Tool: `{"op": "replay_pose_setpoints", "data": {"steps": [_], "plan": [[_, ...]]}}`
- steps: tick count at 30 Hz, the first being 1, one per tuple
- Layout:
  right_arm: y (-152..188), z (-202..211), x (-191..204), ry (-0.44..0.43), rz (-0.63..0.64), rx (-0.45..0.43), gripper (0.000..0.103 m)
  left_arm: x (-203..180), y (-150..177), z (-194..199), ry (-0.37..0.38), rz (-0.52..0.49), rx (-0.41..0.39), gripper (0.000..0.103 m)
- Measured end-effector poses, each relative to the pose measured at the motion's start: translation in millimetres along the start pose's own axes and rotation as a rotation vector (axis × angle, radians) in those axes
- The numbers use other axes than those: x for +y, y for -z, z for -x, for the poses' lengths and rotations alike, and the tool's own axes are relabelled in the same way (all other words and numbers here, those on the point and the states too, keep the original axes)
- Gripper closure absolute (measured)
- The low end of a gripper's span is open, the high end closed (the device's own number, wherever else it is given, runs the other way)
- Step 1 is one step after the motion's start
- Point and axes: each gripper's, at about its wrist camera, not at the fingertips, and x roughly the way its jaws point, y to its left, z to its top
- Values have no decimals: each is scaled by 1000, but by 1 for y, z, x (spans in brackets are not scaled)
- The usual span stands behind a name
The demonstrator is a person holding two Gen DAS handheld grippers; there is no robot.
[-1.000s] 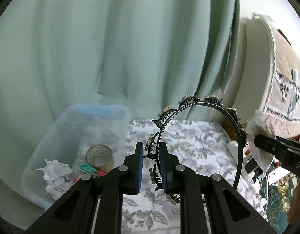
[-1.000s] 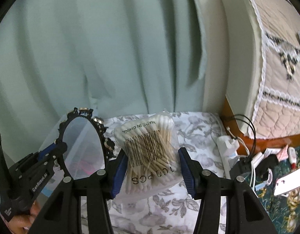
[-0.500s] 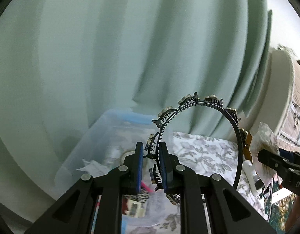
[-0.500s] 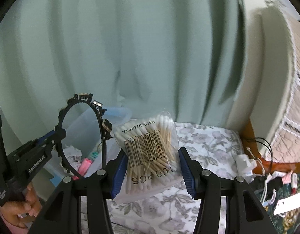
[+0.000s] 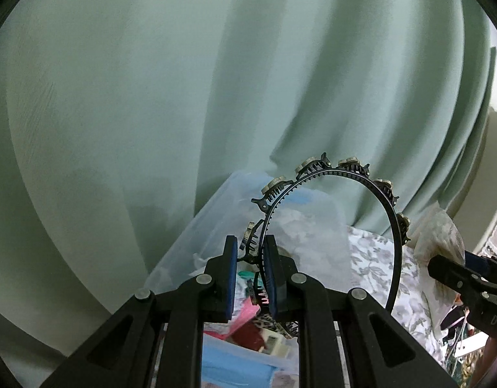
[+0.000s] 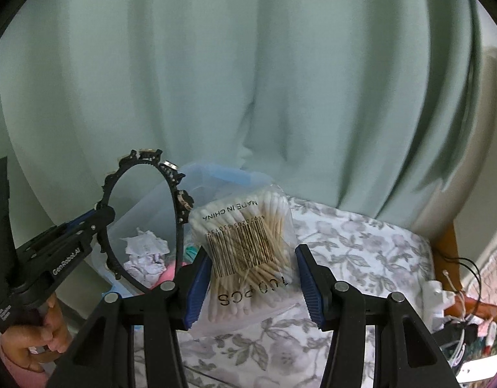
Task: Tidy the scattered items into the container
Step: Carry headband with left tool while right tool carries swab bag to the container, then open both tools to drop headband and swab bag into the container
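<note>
- The left gripper [image 5: 250, 271] is clenching a black headband [image 5: 332, 213] with small clips, holding it up above the clear plastic container [image 5: 196, 236].
- The right gripper [image 6: 251, 284] is grasping a bag of cotton swabs [image 6: 248, 245], just beside the container, over the flowered cloth [image 6: 361, 245].
- Crumpled paper [image 6: 145, 255] is lying inside the container.
</note>
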Motion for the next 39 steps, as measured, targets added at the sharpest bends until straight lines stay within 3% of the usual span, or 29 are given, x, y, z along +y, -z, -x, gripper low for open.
{"op": "replay_pose_setpoints", "data": {"steps": [20,28,31,35,39], "plan": [[-16,-65,40,-55,77,100,48,37,4,-46,-24,55,85,87],[-21,-75,52,-57,109,109,46,40,5,-57,3,49,114,86],[-20,-79,54,-52,114,113,42,42,6,-60,17,58,130,82],[-19,-83,47,-68,75,129,35,40,7,-59,24,53,132,54],[-19,-86,40,-78,40,136,30,36,24,-44,31,43,128,45]]}}
